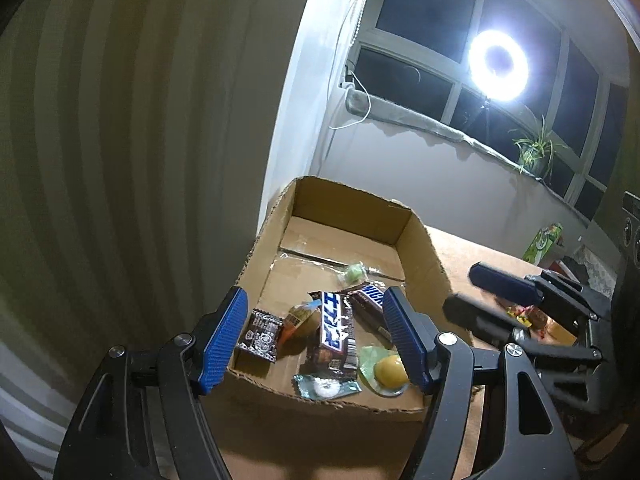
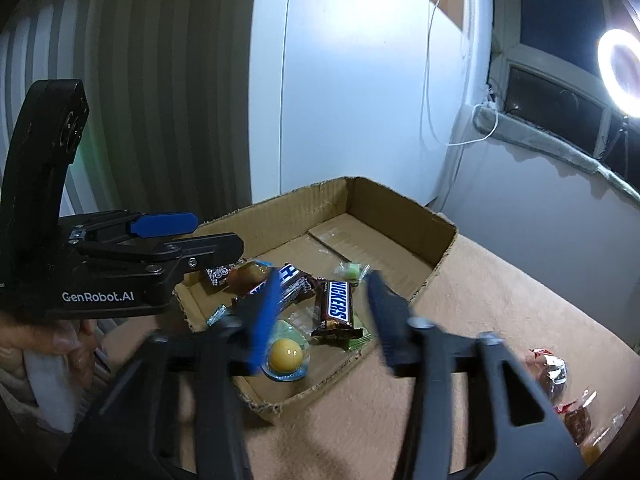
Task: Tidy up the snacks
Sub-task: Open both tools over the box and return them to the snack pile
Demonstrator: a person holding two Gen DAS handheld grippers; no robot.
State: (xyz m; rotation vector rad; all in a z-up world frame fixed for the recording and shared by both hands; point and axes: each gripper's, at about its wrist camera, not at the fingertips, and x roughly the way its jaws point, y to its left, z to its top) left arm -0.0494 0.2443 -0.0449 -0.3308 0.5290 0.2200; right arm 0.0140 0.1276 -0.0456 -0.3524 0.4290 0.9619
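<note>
An open cardboard box sits on the brown table and holds several snacks: Snickers bars, a yellow jelly cup, a green candy, a dark small packet and a teal packet. My left gripper is open and empty above the box's near end. My right gripper, blurred, is open and empty over the box's near right side. It shows in the left wrist view at the right.
Loose wrapped snacks lie on the table right of the box. A green packet stands at the far table edge. A striped wall is left, a white wall and window sill with a plant and ring light behind.
</note>
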